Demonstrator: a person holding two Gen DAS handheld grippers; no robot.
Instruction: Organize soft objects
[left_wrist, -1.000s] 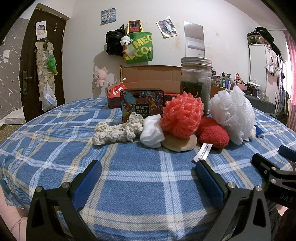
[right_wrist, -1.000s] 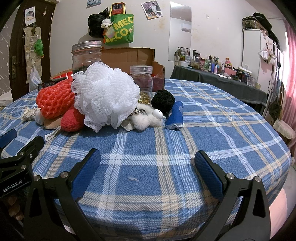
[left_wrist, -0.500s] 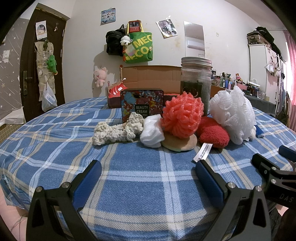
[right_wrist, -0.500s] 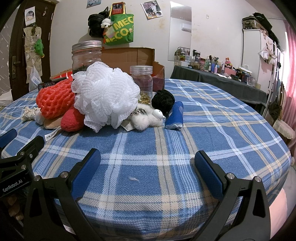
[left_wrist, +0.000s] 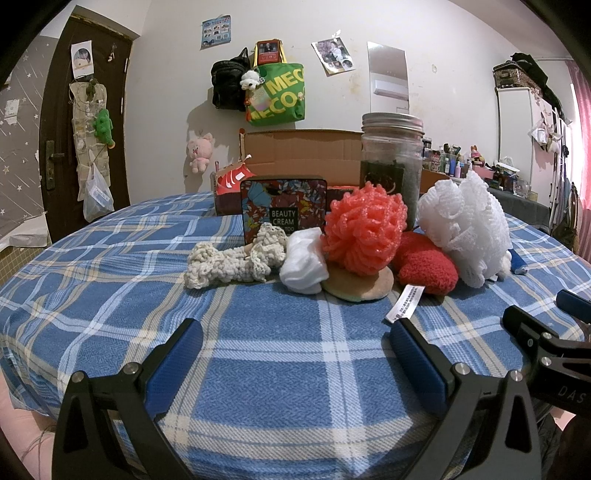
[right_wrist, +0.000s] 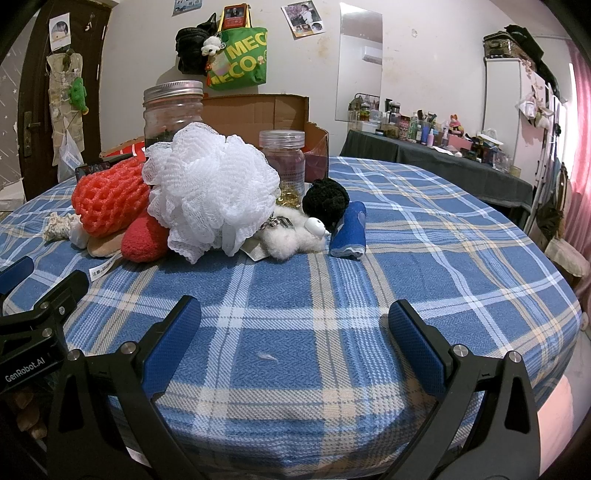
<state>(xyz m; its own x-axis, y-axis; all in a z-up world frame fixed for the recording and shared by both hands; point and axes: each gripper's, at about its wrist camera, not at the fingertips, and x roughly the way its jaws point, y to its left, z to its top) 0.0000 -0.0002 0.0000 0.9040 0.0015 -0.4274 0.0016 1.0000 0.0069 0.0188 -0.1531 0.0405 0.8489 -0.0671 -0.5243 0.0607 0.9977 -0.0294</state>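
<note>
My left hand-held gripper (left_wrist: 291, 338) and right hand-held gripper (right_wrist: 291, 323) are wide open, empty. The soft objects cluster mid-counter (right_wrist: 406, 266), touching. Risk: seizing the white bath pouf (right_wrist: 210, 192) may drag neighbours or topple the glass jar (right_wrist: 173, 110) behind.

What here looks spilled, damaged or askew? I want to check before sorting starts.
Nothing is spilled or damaged. The soft items are jumbled: the white mesh bath pouf leans on the red knitted heart cushion, whose white label trails onto the blue plaid cloth.
</note>
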